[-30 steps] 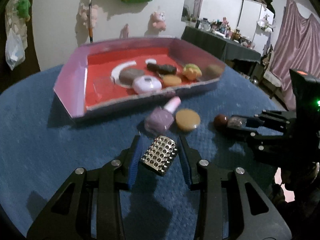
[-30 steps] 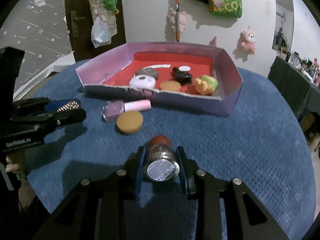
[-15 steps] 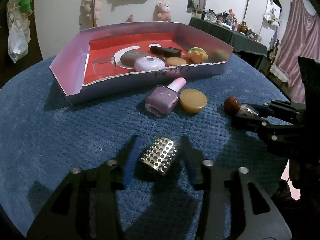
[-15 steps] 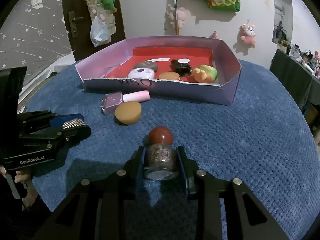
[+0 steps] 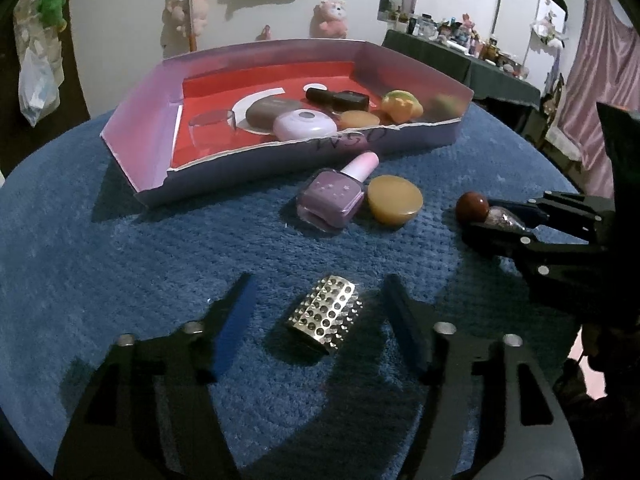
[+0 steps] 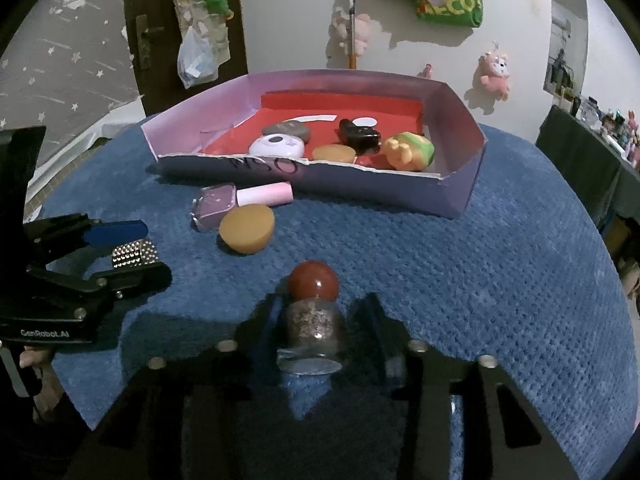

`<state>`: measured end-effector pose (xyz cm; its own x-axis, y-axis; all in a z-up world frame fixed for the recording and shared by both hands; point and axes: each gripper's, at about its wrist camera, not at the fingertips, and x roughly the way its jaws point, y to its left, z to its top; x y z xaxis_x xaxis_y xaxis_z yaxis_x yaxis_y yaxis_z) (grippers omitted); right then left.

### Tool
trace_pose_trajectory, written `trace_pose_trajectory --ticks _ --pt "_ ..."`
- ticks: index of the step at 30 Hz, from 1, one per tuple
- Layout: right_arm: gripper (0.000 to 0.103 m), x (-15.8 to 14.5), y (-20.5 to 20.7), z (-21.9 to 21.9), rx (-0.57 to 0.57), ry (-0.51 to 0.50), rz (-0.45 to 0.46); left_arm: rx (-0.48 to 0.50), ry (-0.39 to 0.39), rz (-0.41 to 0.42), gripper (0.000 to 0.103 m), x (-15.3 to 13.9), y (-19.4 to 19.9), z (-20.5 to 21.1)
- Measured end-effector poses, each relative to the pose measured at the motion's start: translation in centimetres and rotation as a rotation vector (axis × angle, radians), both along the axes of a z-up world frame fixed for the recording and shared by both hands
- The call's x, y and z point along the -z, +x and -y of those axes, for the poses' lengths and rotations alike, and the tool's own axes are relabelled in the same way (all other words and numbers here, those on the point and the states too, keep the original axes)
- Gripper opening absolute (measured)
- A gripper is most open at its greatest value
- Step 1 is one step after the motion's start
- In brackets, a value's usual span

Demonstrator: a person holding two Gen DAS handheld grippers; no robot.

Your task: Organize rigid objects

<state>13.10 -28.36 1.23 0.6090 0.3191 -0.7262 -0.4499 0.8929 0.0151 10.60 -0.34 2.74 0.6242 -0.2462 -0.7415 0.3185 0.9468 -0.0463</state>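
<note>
Both pieces set down since a second ago: studded block (image 5: pixel 323 312) released onto the worktop (image 5: pixel 120 264), bottle (image 6: pixel 314 320) laid on its side.

Left gripper (image 5: pixel 320 304): fingers (image 5: pixel 236 312) narrowing, block between them, clear gaps either side, nothing held.

Right gripper (image 6: pixel 316 332): fingers (image 6: pixel 370 320) astride the bottle; from the left view they look pressed on it, so probably a grip.

Tray (image 6: pixel 460 196): far side of worktop, already holding several items. Polish (image 5: pixel 334 196) and tan disc (image 5: pixel 395 199) lie just before its front wall.

Risk: round bottle may roll if loosed; block, lying skewed, may twist out of closing fingers.

Pose: both grippers tilted downward, low over the worktop, side by side.
</note>
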Motion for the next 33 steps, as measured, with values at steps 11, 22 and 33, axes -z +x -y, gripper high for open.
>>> trace_pose_trajectory --ticks 11,22,33 --pt "0.033 0.1 -0.5 -0.2 -0.021 0.021 0.015 0.004 -0.001 0.007 0.033 -0.2 -0.1 -0.1" --pt "0.033 -2.6 0.9 0.2 -0.047 0.099 0.039 0.041 -0.041 0.075 0.033 -5.3 2.6 -1.2" --pt "0.033 -9.3 12.5 0.3 -0.016 0.089 0.048 0.019 0.074 0.005 0.033 -8.4 14.5 -2.1"
